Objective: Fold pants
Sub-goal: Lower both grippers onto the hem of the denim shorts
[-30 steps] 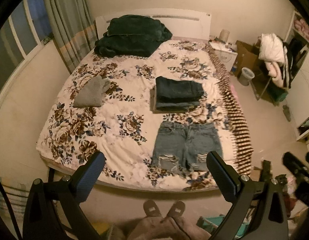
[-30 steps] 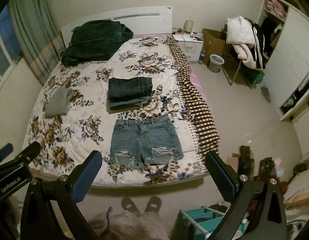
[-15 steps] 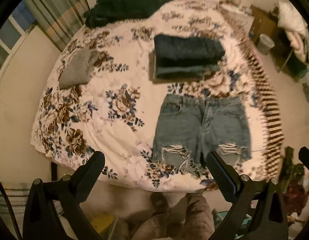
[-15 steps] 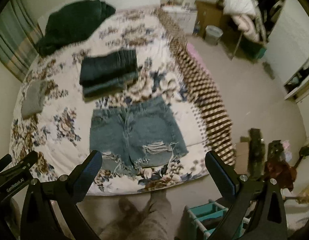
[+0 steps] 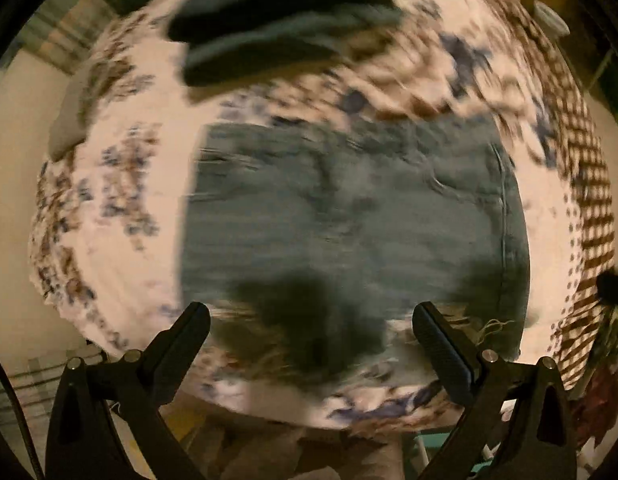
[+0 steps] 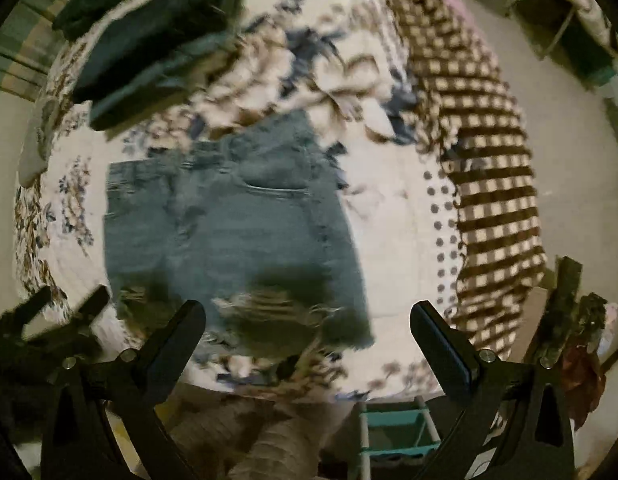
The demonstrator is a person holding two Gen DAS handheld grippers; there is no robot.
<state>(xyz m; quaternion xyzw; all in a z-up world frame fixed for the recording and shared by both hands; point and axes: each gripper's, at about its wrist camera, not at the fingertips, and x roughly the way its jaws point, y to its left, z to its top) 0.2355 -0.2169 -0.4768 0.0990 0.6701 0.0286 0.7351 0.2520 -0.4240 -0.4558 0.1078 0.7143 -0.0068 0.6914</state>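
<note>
Both tools hang wide open and empty: the left gripper and the right gripper have dropped from a high view of the room to just above the near hem of the denim shorts, which lie flat and unfolded at the bed's near edge. The folded dark stack lies beyond. Folding looks about to begin with a grasp.

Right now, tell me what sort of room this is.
Most likely a bedroom at home. A bed with a floral bedspread fills both views, denim shorts lie flat on it beside a folded stack of dark jeans, and a checkered blanket drapes over its edge.
</note>
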